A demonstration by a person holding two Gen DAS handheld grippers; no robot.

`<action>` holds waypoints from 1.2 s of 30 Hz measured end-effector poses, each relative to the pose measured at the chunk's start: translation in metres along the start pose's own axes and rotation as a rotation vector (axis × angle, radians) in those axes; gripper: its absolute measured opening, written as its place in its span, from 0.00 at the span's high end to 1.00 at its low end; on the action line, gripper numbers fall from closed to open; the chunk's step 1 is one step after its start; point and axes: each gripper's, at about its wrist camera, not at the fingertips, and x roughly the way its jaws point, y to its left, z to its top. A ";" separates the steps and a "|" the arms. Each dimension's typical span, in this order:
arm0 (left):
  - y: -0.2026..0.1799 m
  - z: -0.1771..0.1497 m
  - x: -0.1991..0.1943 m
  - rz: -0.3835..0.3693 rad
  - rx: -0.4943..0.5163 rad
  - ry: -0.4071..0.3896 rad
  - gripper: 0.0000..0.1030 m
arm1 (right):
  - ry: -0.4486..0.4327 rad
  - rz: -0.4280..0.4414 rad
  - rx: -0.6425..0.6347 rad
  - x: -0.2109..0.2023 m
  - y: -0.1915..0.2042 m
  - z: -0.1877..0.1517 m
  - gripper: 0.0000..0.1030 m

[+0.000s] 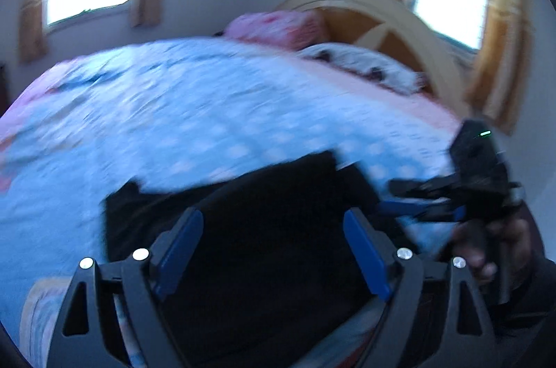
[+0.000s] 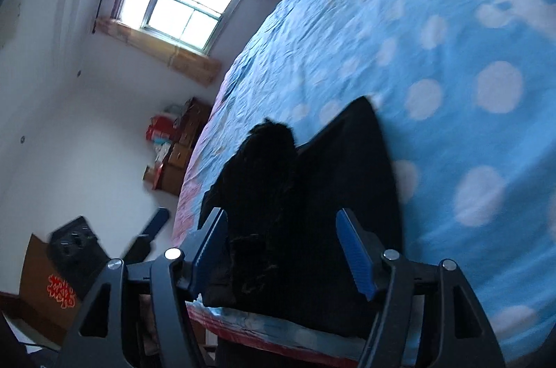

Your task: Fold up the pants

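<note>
One pair of black pants [image 2: 305,204] lies at the near edge of the bed, straight ahead of both sets of fingers and partly between them. In the right wrist view it looks already folded into a compact bundle: a flat dark panel sits ahead of the right-hand finger, and a thicker, fuzzy-edged lump rises ahead of the left-hand finger. In the left wrist view the same pants [image 1: 243,229] fill the gap between the fingers and reach beyond their tips, with one squared corner showing past the right-hand finger.

The cloth looks soft and limp, light enough for one gripper, and likely to sag or slide open if lifted by a single layer. I judge the best hold to be at a folded edge or corner, pinching all layers at once, with the second gripper taking the opposite corner of that same edge.

The left gripper [image 1: 274,246] has its two blue-padded fingers spread wide and holds nothing. The right gripper [image 2: 281,250] is likewise spread, its fingers apart over the pants with no cloth pinched.

Beyond the fingertips there is one blue bedsheet [image 2: 417,55] with pale dots, one pink pillow [image 1: 274,27] and one wooden headboard [image 1: 382,20]. Left of the right gripper's fingers I count one window [image 2: 180,10] and a small stack of boxes [image 2: 170,152].
</note>
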 end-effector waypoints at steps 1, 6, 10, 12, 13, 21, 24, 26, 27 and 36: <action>0.009 -0.005 0.003 0.030 -0.017 0.012 0.16 | 0.015 -0.013 -0.008 0.007 0.002 0.001 0.36; 0.040 -0.027 0.015 0.132 -0.085 0.041 0.16 | 0.089 -0.072 -0.024 0.042 0.008 0.002 0.36; 0.045 -0.034 0.019 0.121 -0.121 0.038 0.14 | 0.153 -0.171 -0.153 0.065 0.028 -0.003 0.38; 0.043 -0.034 0.019 0.116 -0.120 0.041 0.12 | 0.172 -0.166 -0.195 0.067 0.037 -0.005 0.68; 0.042 -0.034 0.018 0.112 -0.118 0.041 0.11 | 0.164 -0.175 -0.216 0.065 0.040 -0.006 0.75; 0.032 -0.035 0.022 0.110 -0.074 0.042 0.05 | 0.067 -0.172 -0.295 0.017 0.051 -0.006 0.92; 0.025 -0.033 0.021 0.084 -0.067 0.033 0.05 | 0.076 -0.200 -0.253 0.011 0.031 -0.005 0.92; 0.020 -0.032 0.022 0.083 -0.048 0.029 0.04 | 0.067 -0.221 -0.246 0.003 0.030 -0.006 0.92; 0.018 -0.032 0.025 0.085 -0.039 0.032 0.03 | 0.056 -0.232 -0.239 0.001 0.026 -0.004 0.92; 0.008 -0.047 0.045 0.172 0.051 0.063 0.02 | 0.047 -0.317 -0.186 -0.006 -0.006 0.011 0.69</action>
